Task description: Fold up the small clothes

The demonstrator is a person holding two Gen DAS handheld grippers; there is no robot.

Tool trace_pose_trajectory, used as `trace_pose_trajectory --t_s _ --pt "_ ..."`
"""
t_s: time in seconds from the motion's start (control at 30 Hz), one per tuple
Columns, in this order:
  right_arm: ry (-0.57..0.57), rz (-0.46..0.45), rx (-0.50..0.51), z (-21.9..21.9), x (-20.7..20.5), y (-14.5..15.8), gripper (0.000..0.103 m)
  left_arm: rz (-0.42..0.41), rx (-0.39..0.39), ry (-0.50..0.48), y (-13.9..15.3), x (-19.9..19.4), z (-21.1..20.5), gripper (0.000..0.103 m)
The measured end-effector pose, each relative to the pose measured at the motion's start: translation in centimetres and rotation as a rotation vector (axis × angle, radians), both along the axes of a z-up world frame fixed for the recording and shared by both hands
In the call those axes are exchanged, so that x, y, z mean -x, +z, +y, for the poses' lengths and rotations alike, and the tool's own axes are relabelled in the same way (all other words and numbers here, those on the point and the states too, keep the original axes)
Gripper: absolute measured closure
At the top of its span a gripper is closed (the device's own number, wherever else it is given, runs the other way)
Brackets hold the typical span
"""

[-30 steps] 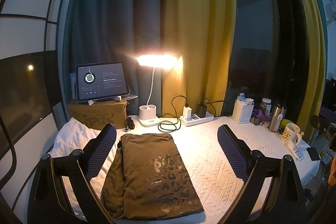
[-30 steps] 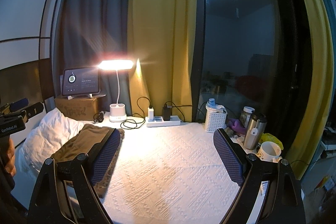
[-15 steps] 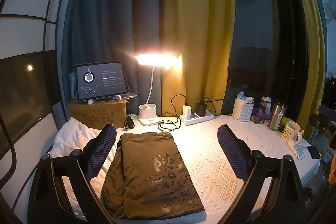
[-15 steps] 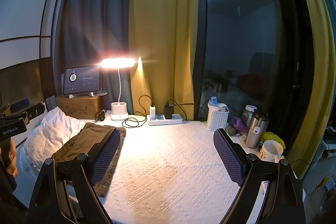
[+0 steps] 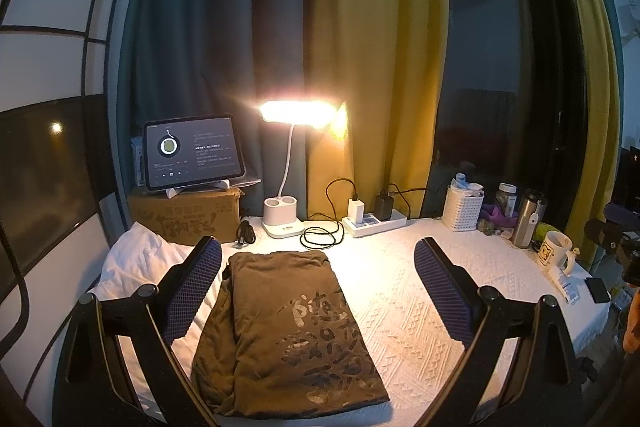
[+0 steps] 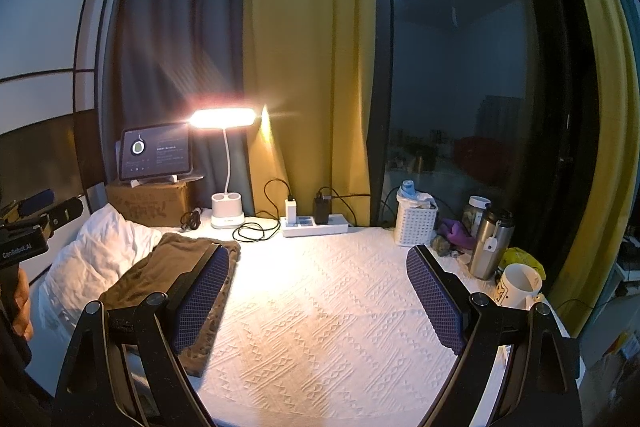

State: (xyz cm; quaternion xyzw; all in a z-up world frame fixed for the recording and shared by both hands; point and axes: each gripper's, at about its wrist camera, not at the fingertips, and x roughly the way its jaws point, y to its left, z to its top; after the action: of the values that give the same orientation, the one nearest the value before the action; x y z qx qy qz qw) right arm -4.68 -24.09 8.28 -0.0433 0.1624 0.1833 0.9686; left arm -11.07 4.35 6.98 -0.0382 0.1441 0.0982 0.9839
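A brown garment (image 5: 288,331), printed with dark characters, is seen lying folded into a long narrow stack on a white textured bedspread (image 5: 404,311), its near end at the bottom of the left wrist view. It is framed between the jaws of the left gripper (image 5: 316,291), closer to the left-hand finger, and is not touched by either. Those jaws are held wide apart and nothing is gripped. The right gripper (image 6: 318,301) is likewise spread wide and empty over bare bedspread; the garment is seen beside and partly behind its left-hand finger.

Little has altered over the past second: the garment has kept the same shape and place, and the left gripper has stayed level above it. Only the right gripper's view has drifted slightly, with a little more of the bedspread brought between its jaws. From this it is judged that a fold has been completed and released, and that either a last crosswise fold or a fresh item is awaited.

Beyond the jaws, a white pillow (image 5: 136,267) is seen left of the garment, with a lit desk lamp (image 5: 298,113), a tablet (image 5: 192,157) on a cardboard box (image 5: 188,219), and a power strip (image 5: 374,221) ranged along the curtains. A white basket (image 5: 464,209), a steel flask (image 5: 528,217) and a mug (image 5: 554,251) are set far to the right.
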Motion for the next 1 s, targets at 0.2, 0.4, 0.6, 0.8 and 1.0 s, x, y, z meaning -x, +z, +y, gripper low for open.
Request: trace_pose_trajectory --t_s 0.2,0.4,0.6,0.8,1.0 --pt "0.008 0.003 0.002 0.14 -0.31 -0.21 0.012 0.0 0.004 -0.001 -0.05 -0.01 0.14 0.007" --pt "0.008 0.007 0.002 0.14 -0.47 -0.29 0.012 -0.001 0.008 -0.01 -0.06 -0.26 0.03 0.007" --pt "0.009 0.01 0.001 0.03 -0.6 -0.36 0.012 -0.001 0.009 -0.013 -0.04 -0.31 0.0 0.007" --pt "0.006 0.01 0.004 0.15 -0.58 -0.48 0.012 0.0 0.009 -0.014 -0.07 -0.3 -0.09 0.006" --pt "0.002 0.014 0.006 0.14 -0.69 -0.61 0.012 0.0 0.01 -0.013 -0.05 -0.3 -0.14 0.007"
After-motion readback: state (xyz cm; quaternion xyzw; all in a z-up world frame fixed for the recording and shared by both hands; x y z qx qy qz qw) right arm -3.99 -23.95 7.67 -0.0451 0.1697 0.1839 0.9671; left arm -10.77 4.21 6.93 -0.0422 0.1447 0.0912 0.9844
